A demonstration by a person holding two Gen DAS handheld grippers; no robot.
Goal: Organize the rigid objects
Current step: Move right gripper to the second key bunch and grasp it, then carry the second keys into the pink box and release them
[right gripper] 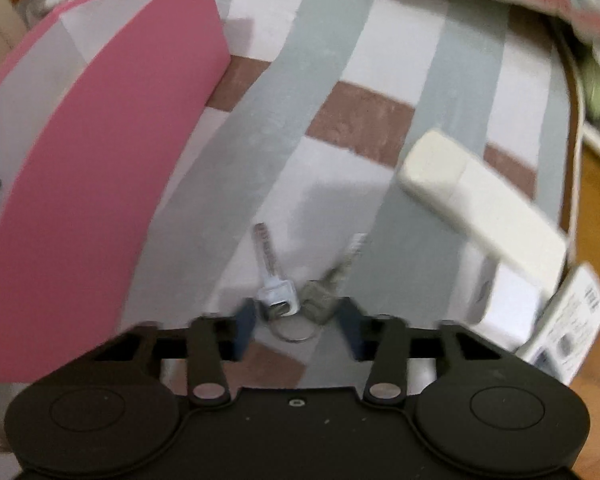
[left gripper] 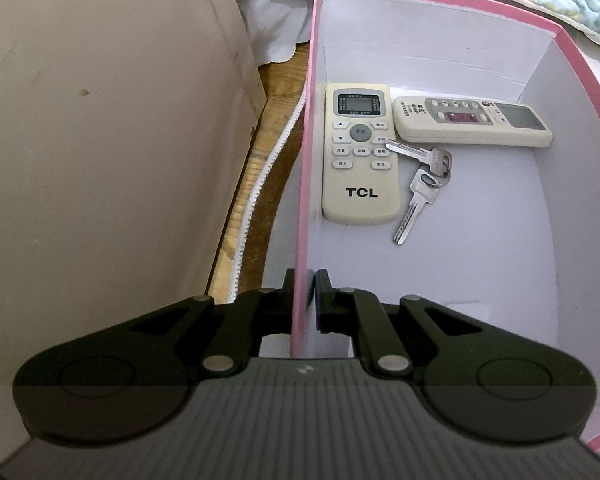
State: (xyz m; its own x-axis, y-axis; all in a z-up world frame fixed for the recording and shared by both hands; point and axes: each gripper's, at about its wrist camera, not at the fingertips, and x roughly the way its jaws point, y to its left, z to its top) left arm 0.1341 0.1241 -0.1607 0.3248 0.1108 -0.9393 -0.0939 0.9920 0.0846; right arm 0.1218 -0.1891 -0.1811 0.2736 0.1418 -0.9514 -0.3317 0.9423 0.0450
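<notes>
While the left gripper [left gripper: 304, 292] sits at the bottom centre of its view, its black jaws are pinched tight on the thin pink wall of the box [left gripper: 306, 160], one finger outside and one inside; the box is smooth card, pink on rim and outer faces, pale lilac-white within; on its floor lie a cream TCL remote [left gripper: 360, 156], rounded and oblong, upright in the frame against the left wall, a second cream remote [left gripper: 472, 122] lying crosswise to its right near the far wall, and a bunch of silver keys [left gripper: 420, 184], one blade resting on the TCL remote's edge; at the left of that view a plain beige surface rises above a strip of wood grain and a white zip.

In the right wrist view, blurred, the right gripper [right gripper: 296, 320] stands at lower centre over a bedcover [right gripper: 380, 60] striped in grey, white and brown; its blue-tipped fingers [right gripper: 246, 320] are partly apart, flanking a second key ring [right gripper: 294, 308], whose two metal keys fan upward just ahead; whether the pads press it I cannot tell; a long cream remote [right gripper: 480, 200] lies at right, well apart, beside a white labelled item [right gripper: 572, 320]; the pink box [right gripper: 100, 160] fills the left.
</notes>
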